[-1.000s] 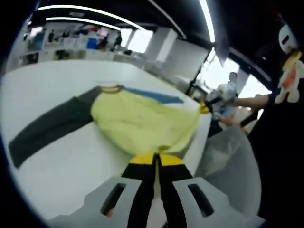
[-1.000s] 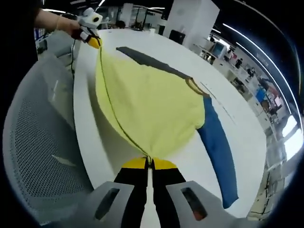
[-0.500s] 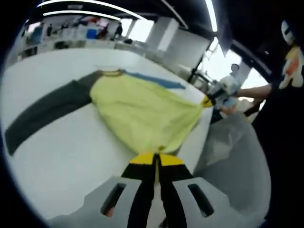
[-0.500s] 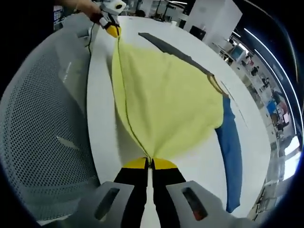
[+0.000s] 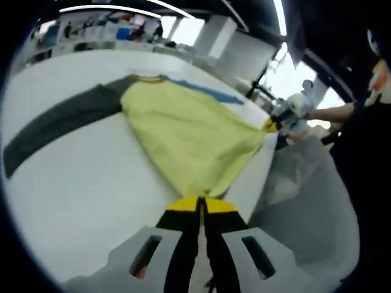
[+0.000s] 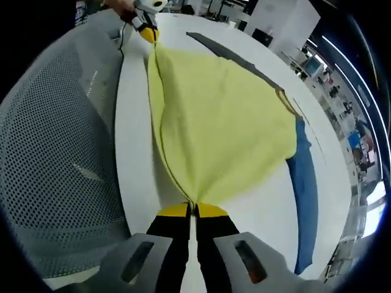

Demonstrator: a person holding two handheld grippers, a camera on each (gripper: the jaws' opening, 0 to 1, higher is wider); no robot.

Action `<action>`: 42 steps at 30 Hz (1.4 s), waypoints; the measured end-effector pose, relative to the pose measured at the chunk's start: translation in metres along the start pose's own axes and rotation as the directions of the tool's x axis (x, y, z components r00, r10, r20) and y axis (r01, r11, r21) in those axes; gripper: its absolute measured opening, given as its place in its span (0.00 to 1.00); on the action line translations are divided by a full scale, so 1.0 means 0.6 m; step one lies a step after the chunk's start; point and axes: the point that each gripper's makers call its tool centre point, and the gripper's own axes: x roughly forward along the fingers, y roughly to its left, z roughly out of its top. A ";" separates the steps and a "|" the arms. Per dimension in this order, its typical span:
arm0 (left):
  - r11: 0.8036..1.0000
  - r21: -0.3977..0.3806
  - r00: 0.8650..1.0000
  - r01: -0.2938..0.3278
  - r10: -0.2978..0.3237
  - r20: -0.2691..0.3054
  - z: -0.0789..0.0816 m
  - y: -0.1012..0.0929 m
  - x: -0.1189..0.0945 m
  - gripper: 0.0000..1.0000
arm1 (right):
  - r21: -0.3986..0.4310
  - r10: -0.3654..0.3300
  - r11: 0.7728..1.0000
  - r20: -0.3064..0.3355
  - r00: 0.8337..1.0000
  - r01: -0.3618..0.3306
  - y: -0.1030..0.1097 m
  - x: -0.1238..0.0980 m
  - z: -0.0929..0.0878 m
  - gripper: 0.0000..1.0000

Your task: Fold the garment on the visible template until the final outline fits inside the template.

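In the left gripper view, your left gripper (image 5: 201,204) came up from the bottom centre with its yellow-tipped jaws clamped together on the hem corner of the shirt (image 5: 189,131). The yellow body of the garment spread away toward the upper middle of the frame across the white table (image 5: 79,183). Its dark grey sleeve (image 5: 58,125) ran out to the left, and the blue sleeve (image 5: 204,91) showed as a thin strip along the far edge, top centre. At the right of the frame your right gripper (image 5: 276,122) pinched the other hem corner, with your hand (image 5: 299,116) behind it. A grey mesh chair back (image 5: 305,207) sat at the lower right, beside the table edge.

In the right gripper view, your right gripper (image 6: 193,210) rose from the bottom centre, jaws shut tight on the yellow hem. The shirt fanned up through the middle of the frame, its hem stretched taut toward the upper left, where your left gripper (image 6: 146,30) gripped the far corner. The blue sleeve hung down the right side; the grey sleeve lay at the top centre. The mesh chair took the left of the frame.
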 end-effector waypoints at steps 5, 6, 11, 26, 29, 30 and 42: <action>1.000 -0.012 1.000 -0.006 0.006 -0.006 -0.008 0.004 0.003 0.00 | -0.001 0.005 1.000 -0.008 1.000 -0.005 0.002 0.005 -0.005 0.03; 1.000 -0.018 1.000 -0.011 0.011 -0.006 -0.010 0.006 0.003 0.00 | 0.002 0.005 1.000 -0.008 1.000 -0.005 0.003 0.007 -0.007 0.03; 0.999 -0.043 1.000 -0.025 0.025 0.000 -0.017 0.011 0.005 0.00 | 0.026 0.006 1.000 -0.003 1.000 -0.006 0.005 0.010 -0.011 0.03; 0.993 -0.114 1.000 -0.015 0.015 0.002 -0.033 0.007 0.012 0.00 | 0.121 0.017 0.992 0.025 1.000 -0.020 0.006 0.008 -0.025 0.04; 0.994 -0.110 1.000 -0.018 0.017 -0.011 -0.039 0.006 0.016 0.00 | 0.074 0.026 0.997 -0.002 1.000 -0.026 0.016 0.014 -0.028 0.04; 0.994 -0.110 1.000 -0.019 0.018 -0.012 -0.040 0.007 0.016 0.00 | 0.067 0.027 0.997 -0.007 1.000 -0.027 0.018 0.014 -0.029 0.04; 0.992 -0.118 0.999 -0.034 0.031 -0.023 -0.049 0.009 0.017 0.00 | 0.035 0.045 0.998 -0.032 0.998 -0.044 0.036 0.020 -0.038 0.08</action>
